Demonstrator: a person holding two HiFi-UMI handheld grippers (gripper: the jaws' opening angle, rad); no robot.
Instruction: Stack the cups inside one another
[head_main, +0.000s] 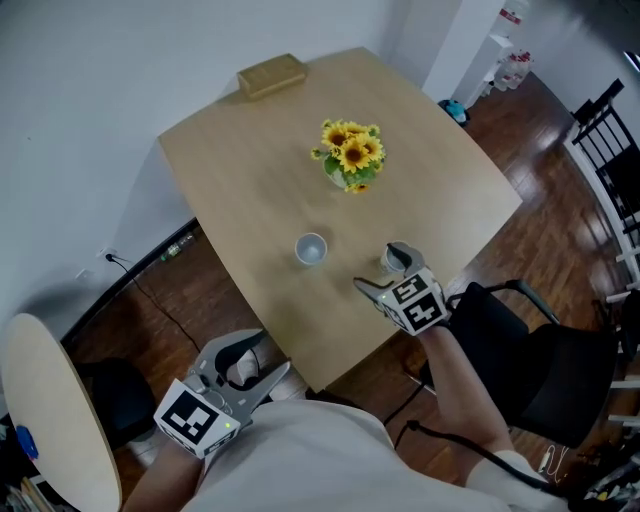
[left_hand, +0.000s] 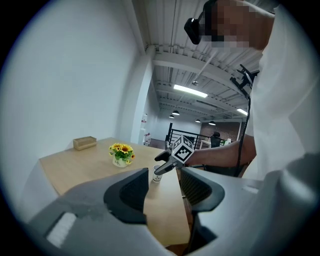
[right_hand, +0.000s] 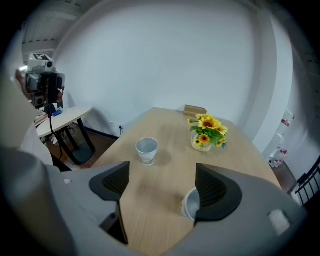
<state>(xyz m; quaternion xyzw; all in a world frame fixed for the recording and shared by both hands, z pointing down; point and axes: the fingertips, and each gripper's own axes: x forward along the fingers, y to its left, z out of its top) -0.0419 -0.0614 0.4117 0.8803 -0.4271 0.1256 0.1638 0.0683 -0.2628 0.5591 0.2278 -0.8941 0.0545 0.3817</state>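
Note:
Two small white cups stand on the wooden table (head_main: 250, 180). One cup (head_main: 311, 249) (right_hand: 147, 150) is alone near the table's middle. The other cup (head_main: 394, 258) (right_hand: 189, 204) sits near the front edge, half hidden behind the right-hand jaw in the right gripper view. My right gripper (head_main: 379, 267) (right_hand: 160, 182) is open, low over the table, with that cup just at the inner side of one jaw and not clasped. My left gripper (head_main: 262, 358) (left_hand: 162, 182) is open and empty, held off the table by my body. In its view one cup (left_hand: 156, 175) shows beside the right gripper (left_hand: 170, 161).
A vase of sunflowers (head_main: 350, 156) (right_hand: 207, 132) stands beyond the cups, and a tan box (head_main: 271, 74) (left_hand: 84, 143) lies at the far edge. A black chair (head_main: 545, 365) is at the right; a round side table (head_main: 55, 400) at the left.

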